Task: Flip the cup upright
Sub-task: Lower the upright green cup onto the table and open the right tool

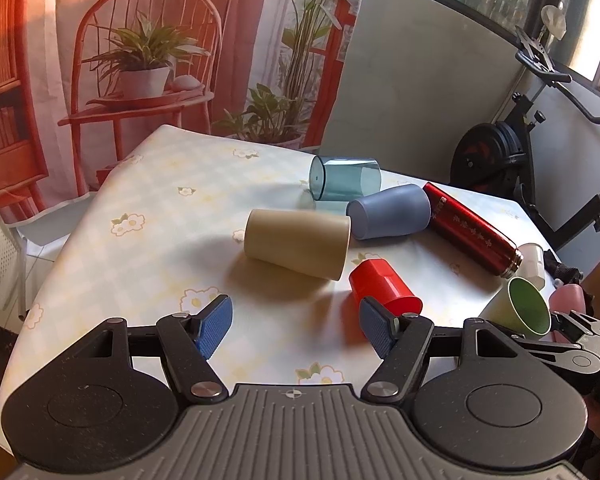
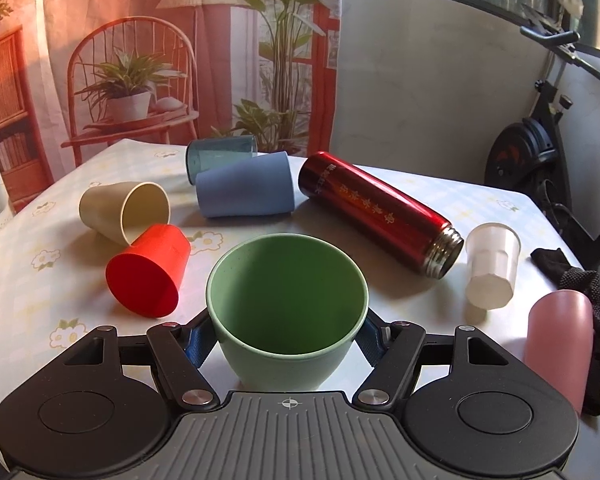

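The right gripper (image 2: 287,340) clasps the pale green plastic cup (image 2: 287,312) by its walls, above the bench (image 2: 380,312); light, stiff, probably slick. The left gripper (image 1: 296,328) hangs wide, empty.

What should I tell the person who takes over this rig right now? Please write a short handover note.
Right gripper: shut on the green cup, mouth tilted toward the camera.
Left gripper: open, empty, above the table, just short of the red cup.
Lying on their sides: beige cup, red cup, blue-grey cup, clear teal cup, red flask.
The white cup and pink cup also look tipped.
Done: green cup grasped. Left: set it upright, then the others.
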Demonstrator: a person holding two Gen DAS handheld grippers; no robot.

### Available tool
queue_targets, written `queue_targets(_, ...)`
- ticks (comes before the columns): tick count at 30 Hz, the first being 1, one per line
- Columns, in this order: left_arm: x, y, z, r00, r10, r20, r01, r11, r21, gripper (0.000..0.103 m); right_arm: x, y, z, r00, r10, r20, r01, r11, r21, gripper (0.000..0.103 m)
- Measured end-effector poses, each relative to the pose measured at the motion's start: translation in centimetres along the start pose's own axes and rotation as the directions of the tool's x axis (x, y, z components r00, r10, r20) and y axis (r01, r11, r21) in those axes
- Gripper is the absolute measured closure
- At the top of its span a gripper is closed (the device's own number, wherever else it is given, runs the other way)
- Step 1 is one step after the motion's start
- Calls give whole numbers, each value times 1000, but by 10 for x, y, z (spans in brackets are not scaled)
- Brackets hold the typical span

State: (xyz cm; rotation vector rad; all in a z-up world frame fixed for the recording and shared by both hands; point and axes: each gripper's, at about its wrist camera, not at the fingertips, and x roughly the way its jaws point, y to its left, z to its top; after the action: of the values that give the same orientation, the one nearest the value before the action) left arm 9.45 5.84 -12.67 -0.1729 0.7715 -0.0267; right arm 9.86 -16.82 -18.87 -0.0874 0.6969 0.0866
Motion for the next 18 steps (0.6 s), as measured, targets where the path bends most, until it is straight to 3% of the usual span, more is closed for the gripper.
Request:
queue_targets(15,-1,1,0,1000,0,2,0,1000,-5,30,-1,-5,2,999,20,-29,-18,998,68,37)
queue_targets(18,-3,1,1,1000,-3,3,3,1000,-7,30,-3,-6,4,999,22,-32,-20,997,79,30)
